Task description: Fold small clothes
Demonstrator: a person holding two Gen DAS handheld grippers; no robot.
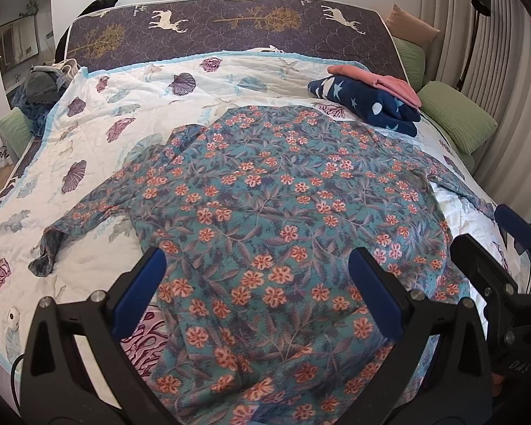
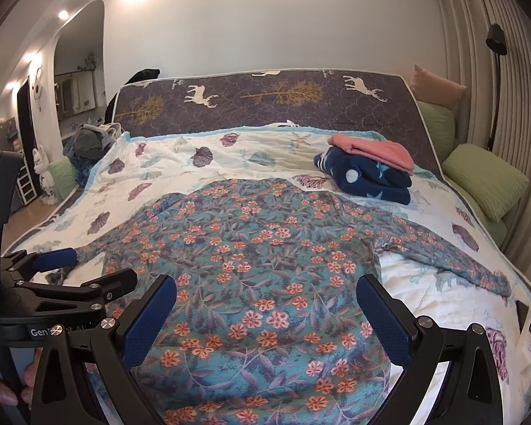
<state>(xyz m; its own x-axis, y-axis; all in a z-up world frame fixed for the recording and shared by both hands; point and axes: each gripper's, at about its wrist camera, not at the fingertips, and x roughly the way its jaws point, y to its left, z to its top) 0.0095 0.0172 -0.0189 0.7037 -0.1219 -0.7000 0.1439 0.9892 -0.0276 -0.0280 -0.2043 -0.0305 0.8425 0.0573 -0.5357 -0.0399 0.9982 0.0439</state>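
spread flat on the bed (image 1: 88, 113), the floral top (image 1: 265, 194) looks light and floppy, best pinched at a sleeve cuff (image 1: 44, 258); left gripper (image 1: 255, 283) and right gripper (image 2: 265, 315) hover, fingers apart.

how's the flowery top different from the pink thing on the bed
The floral garment lies spread open with both sleeves out; the pink garment is folded into a compact bundle.
The floral garment is teal with orange flowers; the pink garment is plain.
The floral garment rests directly on the shell-print quilt; the pink garment sits on top of a folded navy star-print item.
Both are on the same bed, and neither gripper is holding either.
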